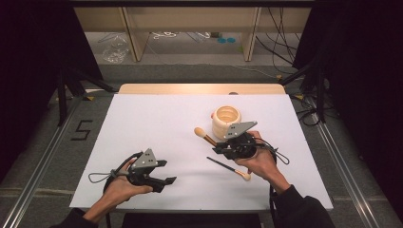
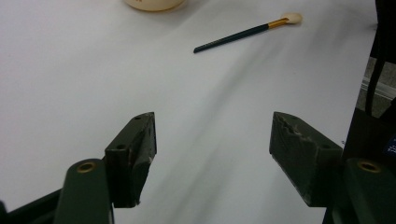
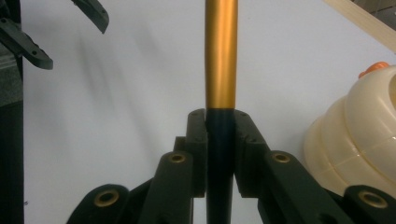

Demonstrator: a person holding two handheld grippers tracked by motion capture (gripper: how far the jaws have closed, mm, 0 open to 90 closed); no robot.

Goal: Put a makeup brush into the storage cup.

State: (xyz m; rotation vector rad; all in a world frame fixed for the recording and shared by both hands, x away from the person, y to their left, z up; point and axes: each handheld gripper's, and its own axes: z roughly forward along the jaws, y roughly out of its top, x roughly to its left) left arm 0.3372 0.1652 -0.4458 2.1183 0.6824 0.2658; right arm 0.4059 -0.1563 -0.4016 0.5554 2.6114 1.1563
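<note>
My right gripper [image 1: 217, 148] is shut on the dark handle of a thick makeup brush [image 1: 204, 136], whose gold ferrule and round cream head point up and to the left. In the right gripper view the jaws [image 3: 220, 122] clamp the handle just below the gold ferrule [image 3: 221, 56]. My left gripper [image 1: 168, 172] stands open low over the white table [image 1: 157, 118] at the front left, with nothing between its fingers [image 2: 135, 154]. A thin dark brush [image 1: 228, 167] [image 2: 243, 33] with a small cream tip lies flat on the table beside the right hand.
A cream ribbed pot [image 1: 226, 119] [image 3: 359, 135] stands just behind the right gripper, with something orange at its far edge. The pot's base [image 2: 154, 3] shows at the top of the left gripper view. The left gripper's jaws [image 3: 28, 42] appear at the upper left of the right gripper view.
</note>
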